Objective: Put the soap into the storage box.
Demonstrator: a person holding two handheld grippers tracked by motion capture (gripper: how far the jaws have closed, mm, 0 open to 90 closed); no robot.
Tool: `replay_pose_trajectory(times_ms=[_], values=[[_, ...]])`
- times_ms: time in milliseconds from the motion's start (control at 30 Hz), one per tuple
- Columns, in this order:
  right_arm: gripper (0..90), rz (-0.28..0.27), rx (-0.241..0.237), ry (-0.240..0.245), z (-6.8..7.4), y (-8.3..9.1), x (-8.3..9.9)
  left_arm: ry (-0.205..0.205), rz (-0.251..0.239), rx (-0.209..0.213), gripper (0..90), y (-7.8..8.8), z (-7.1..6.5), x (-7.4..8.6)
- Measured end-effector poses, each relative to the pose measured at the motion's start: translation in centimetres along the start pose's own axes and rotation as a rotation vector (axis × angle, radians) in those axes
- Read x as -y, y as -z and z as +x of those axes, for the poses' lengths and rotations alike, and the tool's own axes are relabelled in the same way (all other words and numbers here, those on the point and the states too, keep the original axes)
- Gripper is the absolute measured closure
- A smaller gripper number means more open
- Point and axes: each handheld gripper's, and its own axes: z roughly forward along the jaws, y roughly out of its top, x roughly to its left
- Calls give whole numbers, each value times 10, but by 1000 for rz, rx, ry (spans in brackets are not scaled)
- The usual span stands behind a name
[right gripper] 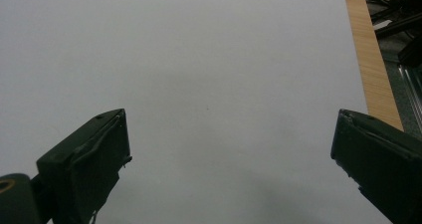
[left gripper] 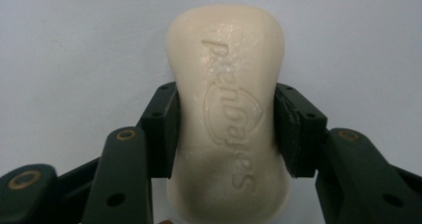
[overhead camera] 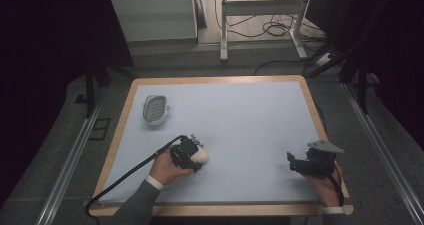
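Soap bar [left gripper: 228,119], clenched at its waist by the left tool [left gripper: 225,129]; right tool [right gripper: 231,154] released at 4 o'clock. Slick, rounded sides could squirt free when lifted.

Table surface [overhead camera: 250,125]: broad pale mat, bare across the centre, far right and near edge; passage open there. Obstacles: soap dish [overhead camera: 155,109] at far left; soap bar [overhead camera: 201,156] at near left, with the left gripper [overhead camera: 192,154] clamped on it; right gripper [overhead camera: 295,162] at near right, jaws wide apart. Dark surroundings beyond the wooden rim [right gripper: 370,59] are hard to judge.
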Motion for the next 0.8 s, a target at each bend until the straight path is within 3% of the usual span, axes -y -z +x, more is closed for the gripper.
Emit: replay_pose_trajectory(times_ms=[400, 800], values=[[19, -7, 6, -5, -2, 2, 0, 16, -22, 1, 495, 2, 5, 4], [20, -8, 7, -7, -3, 3, 0, 31, -50, 9, 496, 17, 15, 6]])
